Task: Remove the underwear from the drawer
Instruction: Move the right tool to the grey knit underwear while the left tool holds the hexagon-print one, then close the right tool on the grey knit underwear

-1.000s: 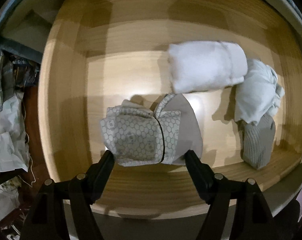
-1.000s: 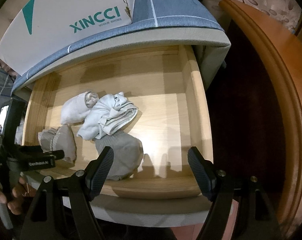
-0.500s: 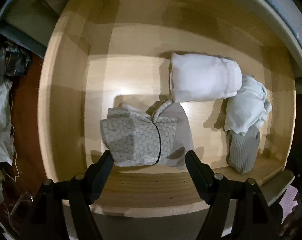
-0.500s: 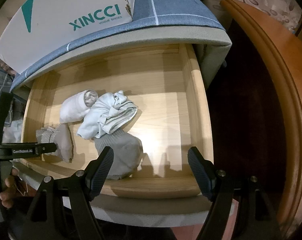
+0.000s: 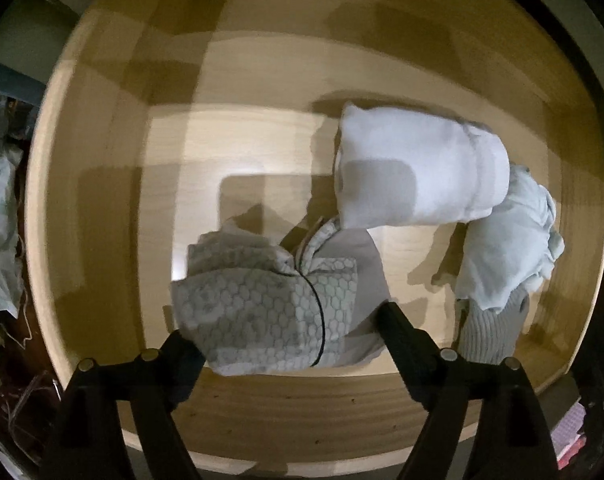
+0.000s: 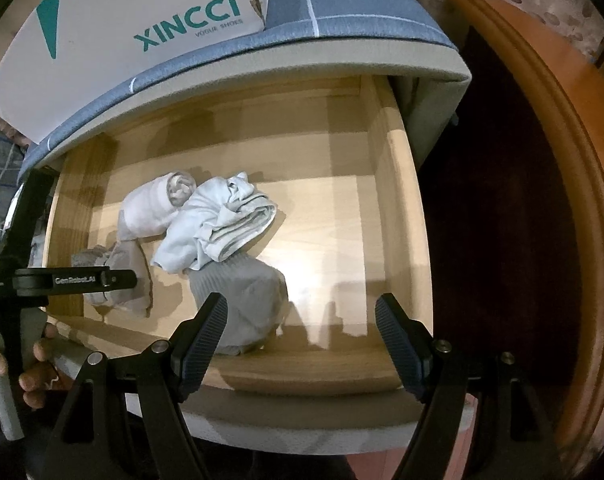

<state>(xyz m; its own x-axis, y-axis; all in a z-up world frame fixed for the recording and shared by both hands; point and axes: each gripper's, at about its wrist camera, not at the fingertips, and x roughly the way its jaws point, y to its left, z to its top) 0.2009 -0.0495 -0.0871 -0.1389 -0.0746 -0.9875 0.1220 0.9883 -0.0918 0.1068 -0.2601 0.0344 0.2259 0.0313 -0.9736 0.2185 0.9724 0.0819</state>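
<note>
Above the drawer (image 5: 102, 184): left gripper (image 5: 286, 332) dropping closer, jaws widening around honeycomb-print underwear (image 5: 262, 312), not yet pinching. Right gripper (image 6: 298, 340) hovering unchanged, jaws apart, gripping nothing.

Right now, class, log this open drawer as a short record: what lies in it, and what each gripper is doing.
drawer: open, wooden
items: honeycomb-print underwear; white roll; pale blue bundle; grey ribbed piece
left gripper: above the print underwear, jaws opening, fabric between them, not gripped
right gripper: open, holding nothing, near the drawer's front edge
on top of the cabinet: shoe box
</note>
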